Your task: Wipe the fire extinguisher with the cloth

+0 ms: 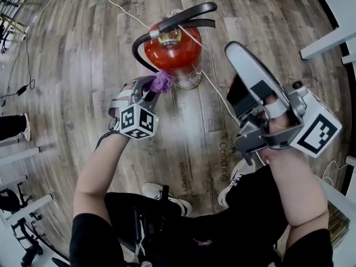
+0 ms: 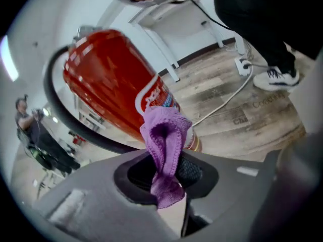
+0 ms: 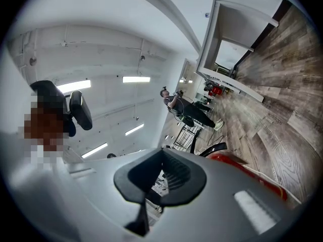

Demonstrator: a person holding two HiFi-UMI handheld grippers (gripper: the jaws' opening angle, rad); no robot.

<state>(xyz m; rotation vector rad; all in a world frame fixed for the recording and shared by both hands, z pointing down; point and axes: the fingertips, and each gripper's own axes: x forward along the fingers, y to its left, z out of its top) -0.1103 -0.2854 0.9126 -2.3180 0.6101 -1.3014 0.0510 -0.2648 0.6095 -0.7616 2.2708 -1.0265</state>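
Wood floor (image 1: 83,54), fire extinguisher (image 1: 173,53) standing free. My left gripper (image 1: 154,89) pinches the cloth (image 1: 162,81) at its side; right gripper (image 1: 235,50) closed, empty. I judge a hard wipe could topple it, since nothing braces it.

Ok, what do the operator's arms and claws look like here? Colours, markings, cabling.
Both handheld units are matte grey plastic. The left claw and right claw each carry a white cube with black square markers: left cube, right cube. Inner pads are black and ribbed. No cables visible on either. The person wears short black sleeves.
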